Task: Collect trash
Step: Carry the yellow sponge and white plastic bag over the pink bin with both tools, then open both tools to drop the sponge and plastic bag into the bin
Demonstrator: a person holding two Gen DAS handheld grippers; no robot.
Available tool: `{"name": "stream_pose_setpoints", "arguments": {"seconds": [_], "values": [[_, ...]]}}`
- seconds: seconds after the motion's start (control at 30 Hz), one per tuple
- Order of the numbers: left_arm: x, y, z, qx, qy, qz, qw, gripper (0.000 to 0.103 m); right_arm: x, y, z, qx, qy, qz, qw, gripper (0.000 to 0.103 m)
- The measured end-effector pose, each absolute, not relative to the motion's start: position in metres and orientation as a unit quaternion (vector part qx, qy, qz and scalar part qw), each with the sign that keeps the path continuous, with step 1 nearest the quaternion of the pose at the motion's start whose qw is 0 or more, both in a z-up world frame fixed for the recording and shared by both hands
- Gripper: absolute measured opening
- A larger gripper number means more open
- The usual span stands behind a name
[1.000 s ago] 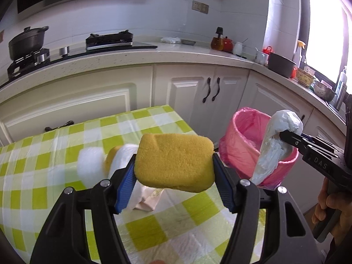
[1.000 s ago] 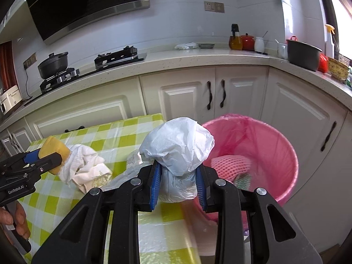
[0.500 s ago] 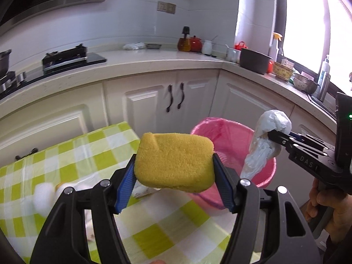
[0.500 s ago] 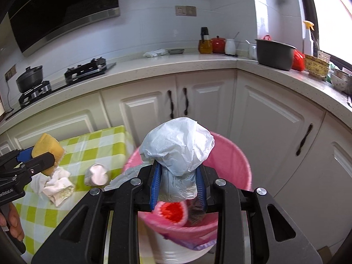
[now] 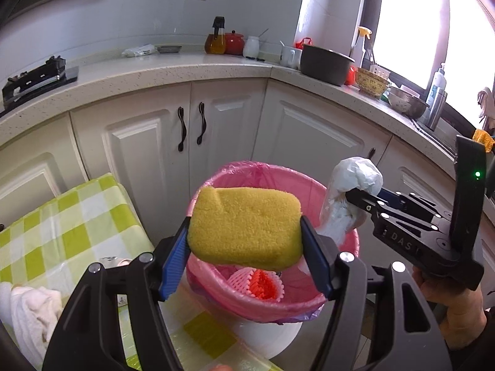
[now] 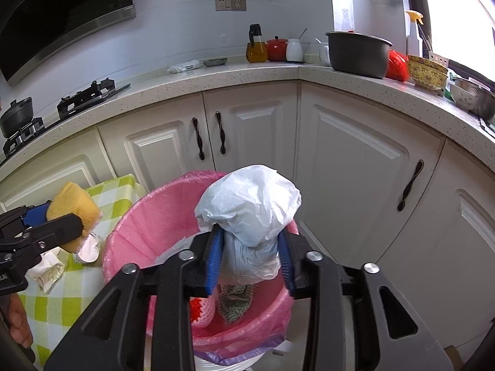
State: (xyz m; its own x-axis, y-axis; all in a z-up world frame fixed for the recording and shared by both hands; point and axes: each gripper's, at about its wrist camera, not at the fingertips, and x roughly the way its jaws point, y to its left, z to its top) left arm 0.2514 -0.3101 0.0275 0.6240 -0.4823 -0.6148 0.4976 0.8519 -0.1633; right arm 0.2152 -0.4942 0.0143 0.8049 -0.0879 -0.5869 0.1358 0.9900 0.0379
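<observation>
My left gripper (image 5: 246, 249) is shut on a yellow sponge (image 5: 244, 227) and holds it above the near rim of the pink-lined trash bin (image 5: 216, 182). My right gripper (image 6: 250, 255) is shut on a crumpled white plastic bag (image 6: 250, 207) and holds it over the bin (image 6: 145, 219). In the left wrist view the bag (image 5: 352, 185) hangs at the bin's right rim. The sponge (image 6: 75, 207) also shows at the left in the right wrist view. A red-and-white foam net (image 5: 263, 286) and a striped cloth (image 6: 236, 301) lie inside the bin.
A table with a green checked cloth (image 5: 62, 225) stands left of the bin, with crumpled white tissue (image 5: 27, 312) and a small cup (image 6: 89, 249) on it. White cabinets (image 6: 355, 160) and a countertop with pots stand behind the bin.
Both grippers have moved right from the table to over the bin, carrying the sponge and the bag. The bin now sits directly below them.
</observation>
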Motion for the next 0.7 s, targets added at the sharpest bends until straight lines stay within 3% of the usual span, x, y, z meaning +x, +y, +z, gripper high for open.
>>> {"name": "stream_pose_setpoints", "arguments": {"seconds": [0.07,0.1,0.13,0.47,0.7], "values": [[0.257,-0.313,0.023,0.004,0.343,-0.273,0.899,0.076,0.215,-0.497,0.014,0.038,0.304,-0.059,0.95,0.058],[0.26,-0.314,0.021,0.002,0.346,-0.271,0.898,0.087,0.215,-0.498,0.013,0.038,0.304,-0.06,0.95,0.06],[0.262,-0.314,0.02,0.0,0.348,-0.27,0.898,0.088,0.215,-0.5,0.012,0.039,0.305,-0.063,0.95,0.06],[0.255,-0.295,0.019,-0.007,0.343,-0.262,0.902,0.088,0.209,-0.499,0.014,0.049,0.3,-0.064,0.951,0.06],[0.237,-0.256,0.035,-0.01,0.323,-0.244,0.914,0.088,0.194,-0.476,0.021,0.048,0.289,-0.055,0.954,0.068]]}}
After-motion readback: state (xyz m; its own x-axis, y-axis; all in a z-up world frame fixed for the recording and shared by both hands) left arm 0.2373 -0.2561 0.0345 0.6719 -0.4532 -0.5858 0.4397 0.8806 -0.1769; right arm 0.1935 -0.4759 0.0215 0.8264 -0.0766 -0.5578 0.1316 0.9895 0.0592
